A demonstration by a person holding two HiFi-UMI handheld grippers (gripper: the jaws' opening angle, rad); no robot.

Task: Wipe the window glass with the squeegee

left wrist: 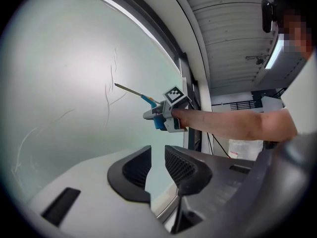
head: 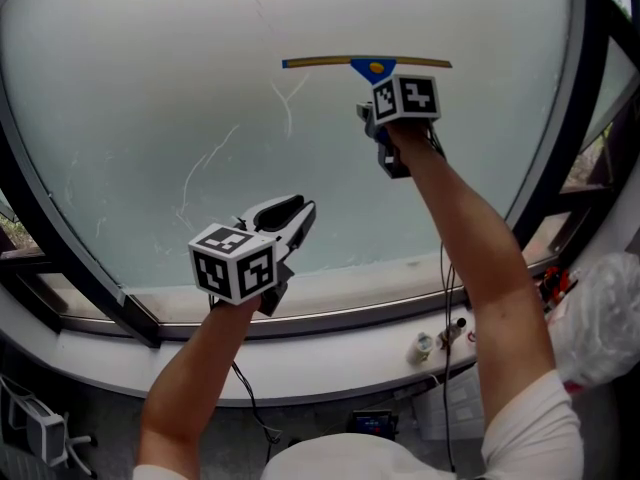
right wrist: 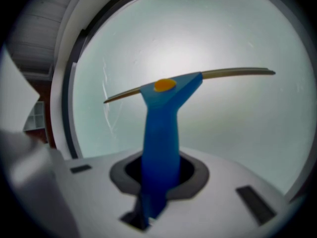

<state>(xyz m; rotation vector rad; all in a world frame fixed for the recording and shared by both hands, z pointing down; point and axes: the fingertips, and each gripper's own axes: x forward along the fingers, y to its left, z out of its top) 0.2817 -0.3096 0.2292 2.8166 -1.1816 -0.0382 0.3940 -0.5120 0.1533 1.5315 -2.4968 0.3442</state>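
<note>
The squeegee point(head: 366, 64) rests with its blade level against the window glass point(head: 150, 88), high and right of centre in the head view. Only the right gripper view shows the grip: the right hand-held gripper point(right wrist: 159, 175) is clamped on the blue handle, and an orange spot on the squeegee's head faces the camera. In the head view that gripper's marker cube hides most of the handle. The left gripper view shows the blade as only a thin line. The left hand-held gripper point(left wrist: 157, 165) hangs lower, its jaws a narrow gap apart with nothing between them. Thin streaks point(head: 205, 158) mark the glass. Small items on the sill point(head: 330, 358) are too small to name.
</note>
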